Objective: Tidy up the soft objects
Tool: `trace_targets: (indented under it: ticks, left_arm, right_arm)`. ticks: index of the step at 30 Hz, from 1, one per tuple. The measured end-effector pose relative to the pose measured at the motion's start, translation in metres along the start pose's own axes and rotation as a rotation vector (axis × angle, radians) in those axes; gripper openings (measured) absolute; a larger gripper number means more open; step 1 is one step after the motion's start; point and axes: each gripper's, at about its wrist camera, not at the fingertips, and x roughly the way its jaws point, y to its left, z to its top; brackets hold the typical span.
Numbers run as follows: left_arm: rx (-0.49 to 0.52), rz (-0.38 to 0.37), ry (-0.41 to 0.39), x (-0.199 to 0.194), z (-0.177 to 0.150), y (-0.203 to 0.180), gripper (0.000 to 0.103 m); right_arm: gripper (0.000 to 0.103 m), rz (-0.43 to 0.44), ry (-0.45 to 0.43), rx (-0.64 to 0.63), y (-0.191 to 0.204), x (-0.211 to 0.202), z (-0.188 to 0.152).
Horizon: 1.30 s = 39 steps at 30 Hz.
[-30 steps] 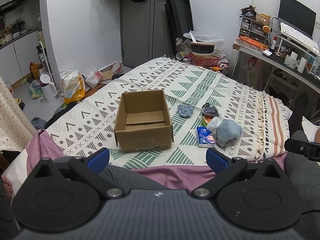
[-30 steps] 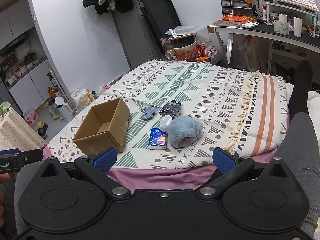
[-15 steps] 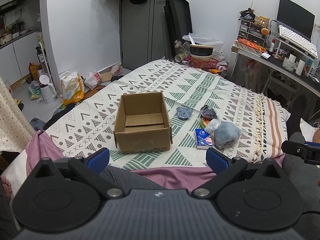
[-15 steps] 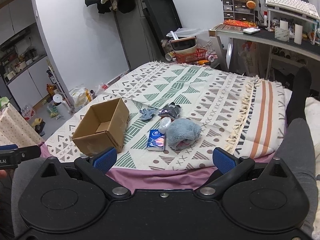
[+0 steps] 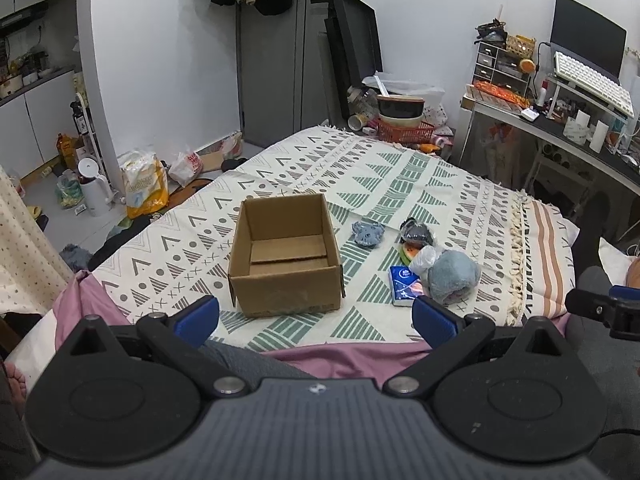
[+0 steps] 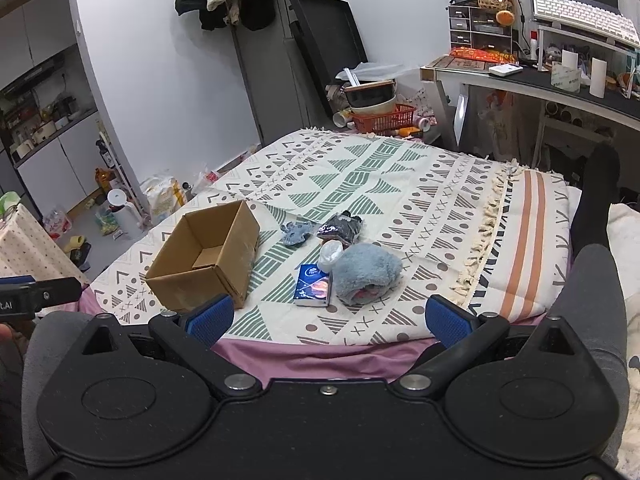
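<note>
A fluffy blue-grey plush (image 6: 366, 274) lies beside the empty cardboard box (image 6: 204, 256).

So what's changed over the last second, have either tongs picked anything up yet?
No. Both tongs, left and right, stay open and empty; only the camera views drifted slightly. The cardboard box is still empty, and the fluffy blue plush, tissue pack and small blue cloth lie where they were on the blanket.

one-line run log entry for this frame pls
phase: pre-grasp | left claw: open, holding nothing | right claw: open, holding nothing | cardboard box: empty | fluffy blue plush: on blanket, beside tissue pack
</note>
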Motion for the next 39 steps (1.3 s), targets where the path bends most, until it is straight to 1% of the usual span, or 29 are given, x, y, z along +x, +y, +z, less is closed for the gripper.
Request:
trace_targets:
  ticks: [8, 10, 13, 17, 24, 27, 31, 33, 39]
  left_arm:
    - [0.009, -0.025, 0.011, 0.007, 0.0, -0.003, 0.102]
    - [0.012, -0.04, 0.012, 0.011, 0.001, -0.005, 0.102]
    - [-0.009, -0.057, 0.007, 0.019, 0.004, -0.008, 0.102]
    - [-0.041, -0.098, 0.009, 0.036, 0.01, -0.013, 0.102]
    - [-0.086, -0.123, 0.016, 0.074, 0.021, -0.024, 0.101]
    - [-0.108, -0.145, 0.031, 0.091, 0.026, -0.031, 0.1]
    - [-0.117, -0.166, 0.03, 0.111, 0.031, -0.042, 0.099]
    - [-0.13, -0.18, 0.033, 0.123, 0.033, -0.046, 0.098]
    - [-0.163, -0.201, 0.065, 0.157, 0.037, -0.054, 0.084]
  right_arm:
    - [0.103, 0.01, 0.012, -0.005, 0.001, 0.007, 0.004]
    - [0.103, 0.008, 0.02, 0.0, -0.002, 0.012, 0.006]
    - [0.103, 0.01, 0.031, 0.02, -0.011, 0.022, 0.01]
    - [0.103, 0.018, 0.061, 0.051, -0.025, 0.04, 0.016]
    - [0.103, 0.047, 0.085, 0.075, -0.047, 0.073, 0.031]
    - [0.103, 0.046, 0.102, 0.088, -0.056, 0.09, 0.038]
    - [0.103, 0.051, 0.123, 0.105, -0.065, 0.109, 0.047]
    - [0.103, 0.058, 0.132, 0.12, -0.069, 0.119, 0.05]
    - [0.101, 0.078, 0.156, 0.182, -0.079, 0.147, 0.057]
